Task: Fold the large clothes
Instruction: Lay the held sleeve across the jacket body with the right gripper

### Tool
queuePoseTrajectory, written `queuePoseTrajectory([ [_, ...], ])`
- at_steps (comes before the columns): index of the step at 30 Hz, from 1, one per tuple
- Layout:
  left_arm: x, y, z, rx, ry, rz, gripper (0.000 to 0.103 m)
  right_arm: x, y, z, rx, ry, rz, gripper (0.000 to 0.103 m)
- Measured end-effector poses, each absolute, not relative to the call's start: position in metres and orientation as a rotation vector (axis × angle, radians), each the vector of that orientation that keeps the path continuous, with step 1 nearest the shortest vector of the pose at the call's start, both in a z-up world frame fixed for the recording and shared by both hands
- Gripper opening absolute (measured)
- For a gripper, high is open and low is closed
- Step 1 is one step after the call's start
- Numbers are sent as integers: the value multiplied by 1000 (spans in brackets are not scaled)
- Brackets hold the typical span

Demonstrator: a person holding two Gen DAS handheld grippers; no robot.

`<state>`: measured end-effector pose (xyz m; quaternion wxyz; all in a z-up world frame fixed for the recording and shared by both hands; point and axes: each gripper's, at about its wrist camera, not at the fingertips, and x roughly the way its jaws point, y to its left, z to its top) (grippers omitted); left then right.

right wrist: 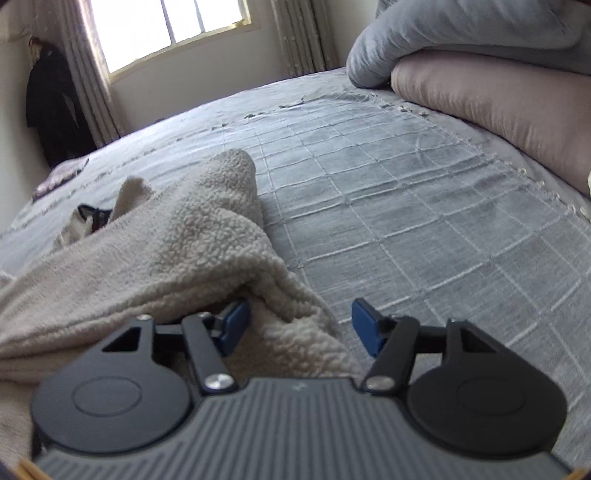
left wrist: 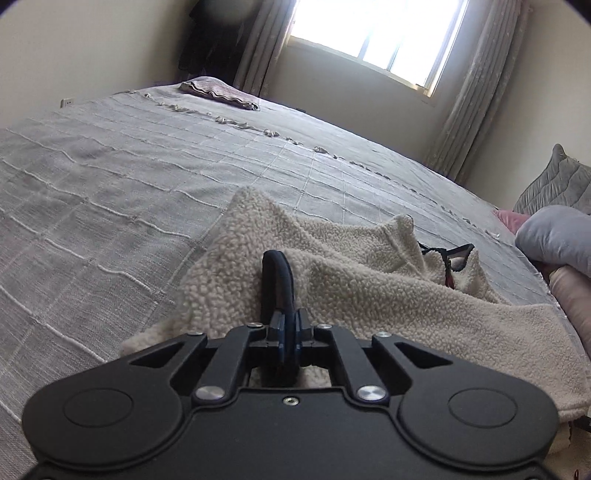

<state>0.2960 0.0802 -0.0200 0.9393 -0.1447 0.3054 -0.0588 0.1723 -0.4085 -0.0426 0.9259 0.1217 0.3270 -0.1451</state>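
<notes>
A cream fleece garment (left wrist: 369, 288) lies crumpled on the grey checked bedspread (left wrist: 129, 177). My left gripper (left wrist: 290, 332) is shut on a dark navy trim loop (left wrist: 277, 273) at the garment's edge. In the right wrist view the same fleece garment (right wrist: 177, 240) lies at the left. My right gripper (right wrist: 299, 325) is open, its blue pads (right wrist: 364, 325) wide apart, with a fold of the fleece between them. A dark-edged neck opening (right wrist: 92, 216) shows at the far left.
Grey and pink pillows (right wrist: 480, 74) are stacked at the bed's right. A folded mauve cloth (left wrist: 221, 94) lies at the far corner. A window with curtains (left wrist: 388, 33) and dark clothes hanging in the corner (right wrist: 51, 107) stand behind the bed.
</notes>
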Motion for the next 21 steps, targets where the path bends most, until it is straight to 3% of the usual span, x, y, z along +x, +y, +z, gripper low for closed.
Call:
queuePoseTrajectory([
  [1, 294, 78, -14, -290, 614, -125, 6, 179, -407, -47, 219, 659, -292, 49],
  [2, 293, 77, -11, -288, 606, -131, 6, 183, -408, -48, 217, 629, -283, 34],
  [4, 288, 75, -1, -283, 574, -164, 6, 178, -409, -38, 198, 560, -363, 20],
  [8, 294, 62, -17, -142, 640, -136, 6, 190, -392, -56, 77, 706, -420, 21],
  [13, 286, 67, -19, -53, 630, -138, 12, 167, -391, -37, 28, 701, -340, 24],
  [18, 271, 62, 17, 4, 482, -105, 25, 148, -418, 12, 278, 536, -224, 25],
  [21, 278, 49, 30, -38, 434, -165, 25, 177, -410, 26, 288, 480, -166, 25],
])
